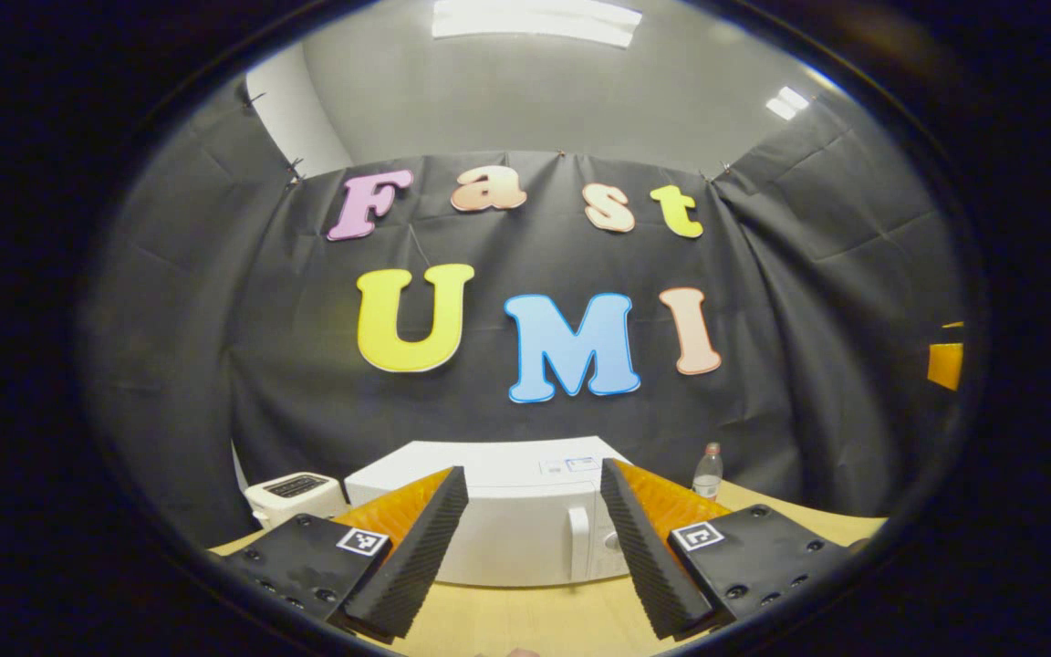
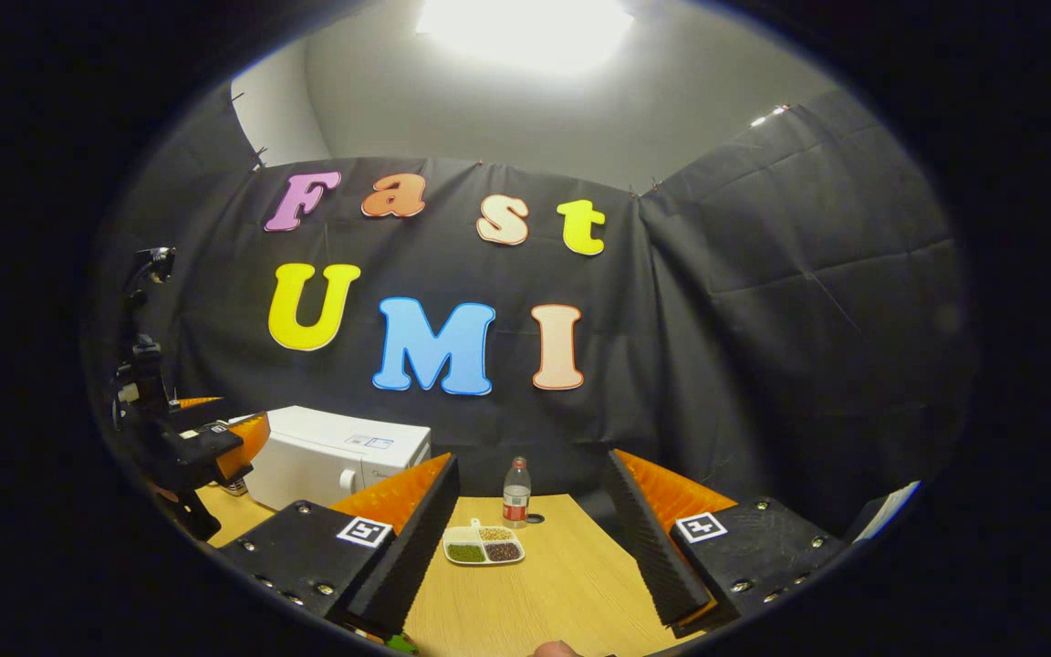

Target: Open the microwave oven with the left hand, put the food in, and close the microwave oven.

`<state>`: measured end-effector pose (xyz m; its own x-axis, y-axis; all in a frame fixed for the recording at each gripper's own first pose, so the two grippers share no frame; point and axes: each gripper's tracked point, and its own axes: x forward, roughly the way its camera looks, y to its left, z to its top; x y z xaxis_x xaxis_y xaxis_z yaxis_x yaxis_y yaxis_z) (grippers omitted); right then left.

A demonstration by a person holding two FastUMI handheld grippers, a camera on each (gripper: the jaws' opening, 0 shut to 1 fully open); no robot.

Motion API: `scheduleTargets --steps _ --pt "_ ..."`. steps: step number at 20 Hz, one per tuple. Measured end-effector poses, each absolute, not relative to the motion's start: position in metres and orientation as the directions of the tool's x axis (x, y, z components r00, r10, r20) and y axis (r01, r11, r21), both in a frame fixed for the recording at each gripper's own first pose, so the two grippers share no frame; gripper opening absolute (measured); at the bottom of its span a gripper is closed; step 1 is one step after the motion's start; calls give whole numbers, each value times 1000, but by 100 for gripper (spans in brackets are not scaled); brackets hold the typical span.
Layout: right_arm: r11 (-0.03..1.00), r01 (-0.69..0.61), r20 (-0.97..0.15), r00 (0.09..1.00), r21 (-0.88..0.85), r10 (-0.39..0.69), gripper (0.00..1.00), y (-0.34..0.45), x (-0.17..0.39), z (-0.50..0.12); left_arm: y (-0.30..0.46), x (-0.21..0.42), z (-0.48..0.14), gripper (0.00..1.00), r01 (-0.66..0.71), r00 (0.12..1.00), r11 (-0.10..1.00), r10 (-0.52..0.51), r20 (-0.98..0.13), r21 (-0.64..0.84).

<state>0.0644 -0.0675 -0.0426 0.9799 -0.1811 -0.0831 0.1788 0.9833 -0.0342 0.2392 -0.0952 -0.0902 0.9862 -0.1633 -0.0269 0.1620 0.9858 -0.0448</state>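
Between the left gripper's jaws sits a white microwave (image 1: 498, 520), with a cream-white toaster (image 1: 296, 497) beyond the left jaw. Between the right gripper's jaws, on the pale wood-grain table (image 2: 562, 593), lies a white tray (image 2: 483, 545) holding green, tan and dark brown food, behind it a clear bottle (image 2: 515, 494) with a red label.

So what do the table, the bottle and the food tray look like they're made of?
Table: pale wood or wood-look laminate, matte, with visible grain lines. Bottle: probably clear plastic, see-through with a cap and a label band. Food tray: smooth white plastic or ceramic, cannot tell which; three compartments with moulded rounded edges.
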Motion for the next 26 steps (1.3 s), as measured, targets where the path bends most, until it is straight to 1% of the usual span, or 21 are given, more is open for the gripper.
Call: scheduleTargets --steps 2,3,5,6,8,9,10,13,14,15,16,17,19,20,22,23,24,25,26 --pt "980 193 -90 976 -50 -197 97 -66 69 -44 -102 254 -109 100 185 981 981 -188 -48 -61" --pt "978 201 -92 974 -58 -205 97 -66 72 -44 -105 262 -118 97 193 979 979 -197 -60 -65" --pt "974 213 -101 970 -73 -220 97 -65 77 -47 -114 278 -136 94 213 972 975 -218 -83 -68" --pt "973 220 -106 968 -77 -227 97 -65 81 -49 -117 286 -145 97 223 969 972 -229 -88 -70" --pt "973 218 -121 967 -76 -226 97 -60 85 -54 -126 304 -162 97 241 964 969 -246 -103 -61" --pt "971 224 -129 964 -82 -234 97 -59 87 -57 -130 312 -171 97 247 961 968 -252 -114 -53" --pt "968 232 -133 961 -91 -243 97 -61 88 -59 -134 319 -180 94 255 958 966 -259 -127 -47" --pt "960 256 -151 951 -108 -271 97 -61 91 -64 -148 343 -217 100 272 945 961 -276 -178 -46" --pt "958 262 -159 947 -113 -278 97 -60 91 -67 -153 350 -229 94 279 939 959 -283 -196 -46" --pt "956 268 -162 945 -122 -285 97 -61 91 -68 -156 356 -239 97 282 934 959 -284 -215 -41" --pt "952 275 -164 941 -133 -295 97 -62 90 -68 -161 361 -249 94 286 930 958 -286 -232 -35" --pt "948 282 -168 938 -145 -305 97 -64 89 -69 -164 366 -258 94 289 926 957 -287 -247 -31" --pt "943 294 -176 931 -155 -320 97 -67 87 -70 -171 372 -276 94 294 915 955 -291 -278 -32" --pt "940 301 -179 928 -157 -327 97 -69 84 -71 -175 373 -283 97 298 910 954 -295 -292 -35" --pt "936 312 -184 922 -162 -340 97 -73 81 -71 -179 376 -297 98 292 903 956 -286 -319 -32" --pt "933 318 -184 920 -168 -347 97 -75 78 -70 -181 377 -301 90 289 902 957 -283 -327 -33" --pt "930 322 -184 917 -175 -353 97 -78 76 -70 -182 377 -304 86 285 901 958 -280 -331 -35" --pt "929 323 -183 917 -181 -355 97 -79 74 -69 -182 377 -304 75 283 901 958 -279 -332 -38" --pt "927 325 -183 916 -186 -358 97 -81 72 -69 -183 376 -304 70 278 903 960 -274 -332 -36"
